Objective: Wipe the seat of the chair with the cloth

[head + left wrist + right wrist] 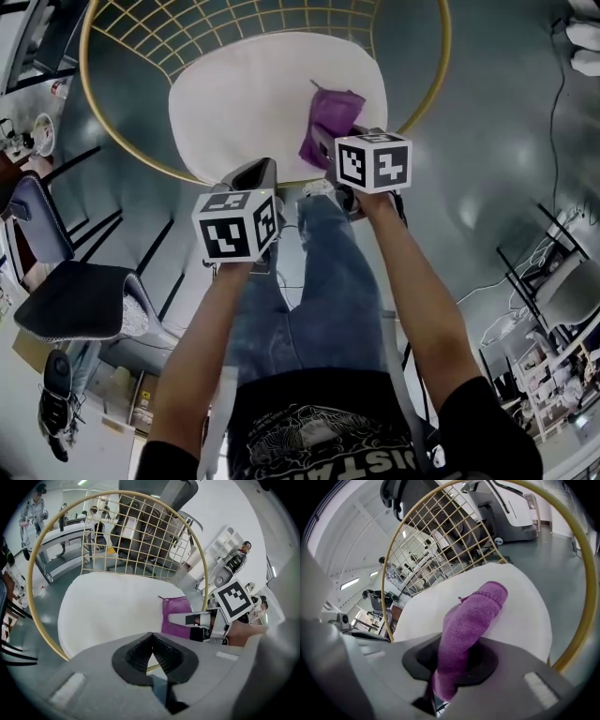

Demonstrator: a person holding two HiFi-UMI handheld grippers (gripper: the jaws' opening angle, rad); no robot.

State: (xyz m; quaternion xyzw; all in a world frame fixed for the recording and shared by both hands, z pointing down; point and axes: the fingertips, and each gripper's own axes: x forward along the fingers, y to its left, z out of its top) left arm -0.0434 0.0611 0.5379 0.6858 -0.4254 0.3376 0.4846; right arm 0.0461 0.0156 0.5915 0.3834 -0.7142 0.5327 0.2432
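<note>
While the right gripper (452,660) clamps the cloth (476,611) at the seat's (253,103) edge, the left gripper's (152,656) jaws meet.

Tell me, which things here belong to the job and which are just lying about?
Job: purple knitted cloth, shut in right claw; white cushioned seat of gold wire chair.
Lying about: grey padded office chair; shut, empty left claw.

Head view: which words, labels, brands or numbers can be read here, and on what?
"ISTA": part of the white print on the black T-shirt, cut off by the picture's edge; the rest is unreadable.
Marker cubes: black-and-white square patterns only, no letters.
Nothing else is readable.
</note>
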